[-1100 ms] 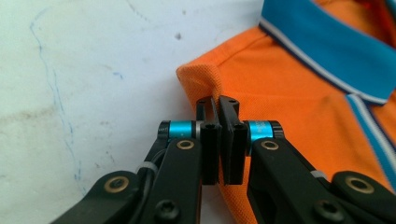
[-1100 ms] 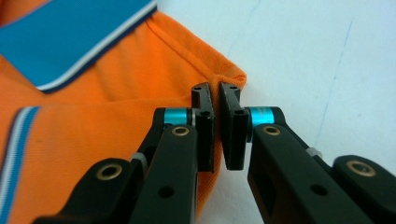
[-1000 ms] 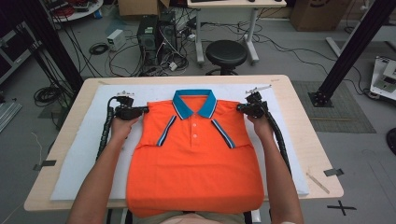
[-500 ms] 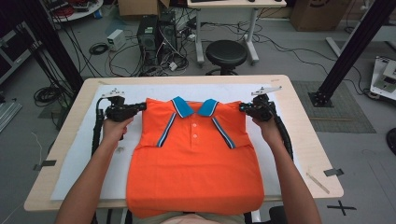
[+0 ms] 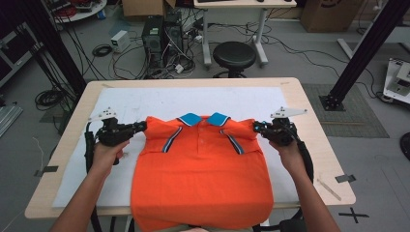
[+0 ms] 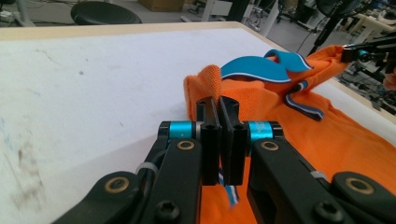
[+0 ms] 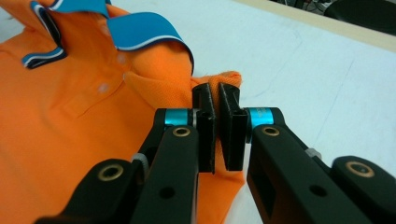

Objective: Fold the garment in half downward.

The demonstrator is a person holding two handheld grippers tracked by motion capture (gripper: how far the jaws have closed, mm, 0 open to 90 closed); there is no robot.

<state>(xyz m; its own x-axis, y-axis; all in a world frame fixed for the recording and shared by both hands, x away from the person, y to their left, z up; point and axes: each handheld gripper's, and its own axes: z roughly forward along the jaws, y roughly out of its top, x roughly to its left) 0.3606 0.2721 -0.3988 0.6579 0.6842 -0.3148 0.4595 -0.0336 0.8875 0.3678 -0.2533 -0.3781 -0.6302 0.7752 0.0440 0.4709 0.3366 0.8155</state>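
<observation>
An orange polo shirt (image 5: 203, 174) with a blue collar (image 5: 203, 118) lies face up on the white sheet, and its hem hangs over the table's near edge. My left gripper (image 5: 142, 126) is shut on the shirt's left shoulder corner, and in the left gripper view the orange cloth (image 6: 201, 88) is pinched at the tips of my left gripper (image 6: 218, 105). My right gripper (image 5: 256, 126) is shut on the other shoulder corner. In the right gripper view, my right gripper (image 7: 215, 91) pinches a fold of cloth (image 7: 229, 77) beside the collar (image 7: 140, 32).
A white sheet (image 5: 159, 104) covers the wooden table (image 5: 319, 130). Beyond the far edge are a black stool (image 5: 234, 55), a computer tower (image 5: 157, 34) and floor cables. Black frame posts (image 5: 362, 53) stand at the right and left. Bare sheet lies behind the collar.
Both grippers have drawn the shirt's shoulders toward the person, so the collar sits nearer the table's middle and more of the hem hangs over the near edge.
</observation>
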